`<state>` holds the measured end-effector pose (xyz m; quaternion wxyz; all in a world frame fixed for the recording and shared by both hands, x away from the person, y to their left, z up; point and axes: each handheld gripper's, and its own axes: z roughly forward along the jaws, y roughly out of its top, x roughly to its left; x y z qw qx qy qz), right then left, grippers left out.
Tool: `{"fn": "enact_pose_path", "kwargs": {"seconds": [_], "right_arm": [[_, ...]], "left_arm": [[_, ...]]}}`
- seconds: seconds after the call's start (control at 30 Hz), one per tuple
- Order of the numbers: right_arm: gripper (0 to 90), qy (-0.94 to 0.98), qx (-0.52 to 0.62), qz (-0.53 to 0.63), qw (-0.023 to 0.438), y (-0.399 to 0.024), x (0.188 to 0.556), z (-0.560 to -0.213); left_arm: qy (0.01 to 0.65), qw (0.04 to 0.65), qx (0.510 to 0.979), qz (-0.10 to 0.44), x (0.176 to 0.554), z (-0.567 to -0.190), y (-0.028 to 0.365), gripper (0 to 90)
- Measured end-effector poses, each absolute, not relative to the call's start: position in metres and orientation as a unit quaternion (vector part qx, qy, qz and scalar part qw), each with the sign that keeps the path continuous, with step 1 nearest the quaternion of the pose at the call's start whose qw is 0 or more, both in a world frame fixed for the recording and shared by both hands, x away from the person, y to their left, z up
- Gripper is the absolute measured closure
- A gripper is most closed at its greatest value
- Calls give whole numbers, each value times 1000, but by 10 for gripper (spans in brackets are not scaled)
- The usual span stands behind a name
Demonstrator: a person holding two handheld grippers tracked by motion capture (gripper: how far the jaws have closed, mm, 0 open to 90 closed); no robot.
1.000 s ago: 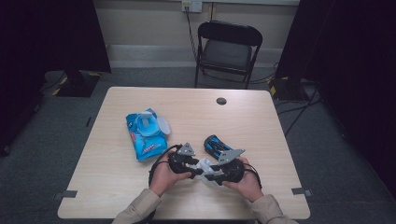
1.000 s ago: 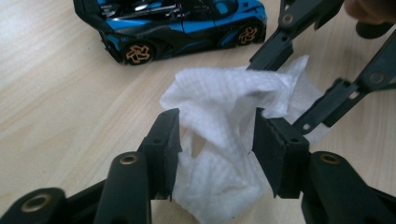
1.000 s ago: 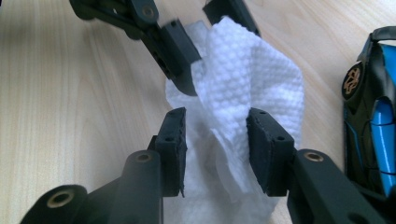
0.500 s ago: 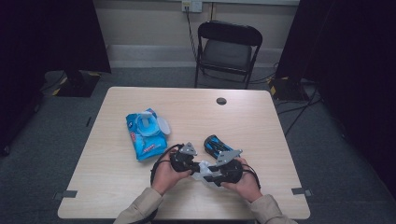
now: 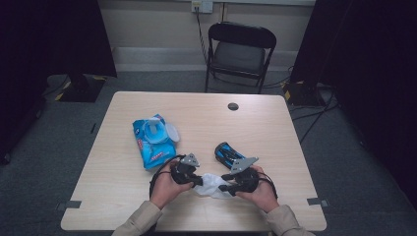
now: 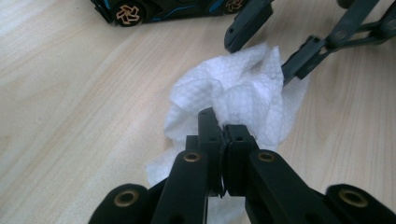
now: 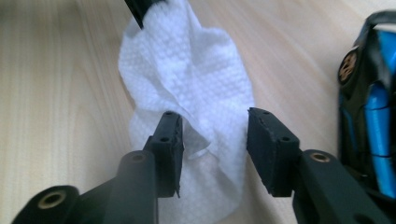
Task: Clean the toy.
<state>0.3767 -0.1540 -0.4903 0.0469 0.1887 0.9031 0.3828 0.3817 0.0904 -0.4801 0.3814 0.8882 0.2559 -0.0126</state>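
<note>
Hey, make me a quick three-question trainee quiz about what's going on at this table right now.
1. True or false: the left gripper is shut on the white wipe.
2. What lies just beyond the right gripper on the table? A) toy car B) mug C) scissors
3. Fill in: the blue wipes pack has its lid ____.

Key:
1. True; the jaws have just been closing, with the wipe pinched between them.
2. A, the black and blue toy car.
3. Open.

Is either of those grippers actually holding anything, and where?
The left gripper pinches the white wipe at its near edge. The right gripper stands open around the wipe's other end, not clamped.
</note>
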Motion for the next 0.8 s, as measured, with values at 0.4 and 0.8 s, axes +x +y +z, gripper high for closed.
{"fn": "enact_pose_path", "kwargs": {"seconds": [0.4,0.8], "right_arm": [[856,904,197,373,72,-147,381,-494],[868,892,215,393,59,-138,392,-498]], "left_arm": [[229,376,896,-45,378,-486,87,867],[221,387,894,-45,379,-492,73,567]]}}
